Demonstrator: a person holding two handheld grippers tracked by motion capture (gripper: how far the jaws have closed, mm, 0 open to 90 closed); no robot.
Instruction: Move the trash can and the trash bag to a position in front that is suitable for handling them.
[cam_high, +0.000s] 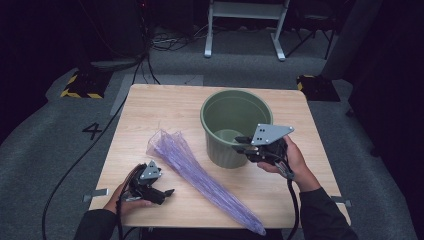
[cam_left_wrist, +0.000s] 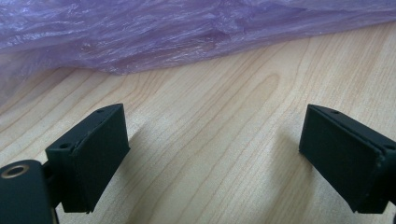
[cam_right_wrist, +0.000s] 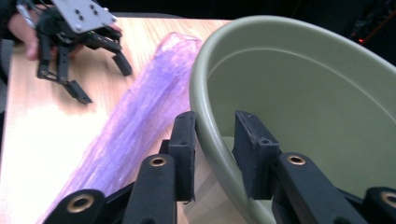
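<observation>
Crinkled purple plastic bag (cam_high: 200, 177) lies long across the wooden surface (cam_high: 150, 107), running from ten o'clock to five o'clock, just beyond the spread, empty left tongs (cam_high: 162, 194). Right tongs (cam_high: 242, 143) straddle the rim of the green plastic bucket (cam_high: 235, 112) at two o'clock; their own view shows a jaw on each side of the wall, whether pinching I cannot tell.

High view overhead, gripper views close, sharing purple bag (cam_high: 200, 175)

Bare wood lies left of the purple bag (cam_high: 200, 175); the green bin (cam_high: 235, 125) blocks the right.
</observation>
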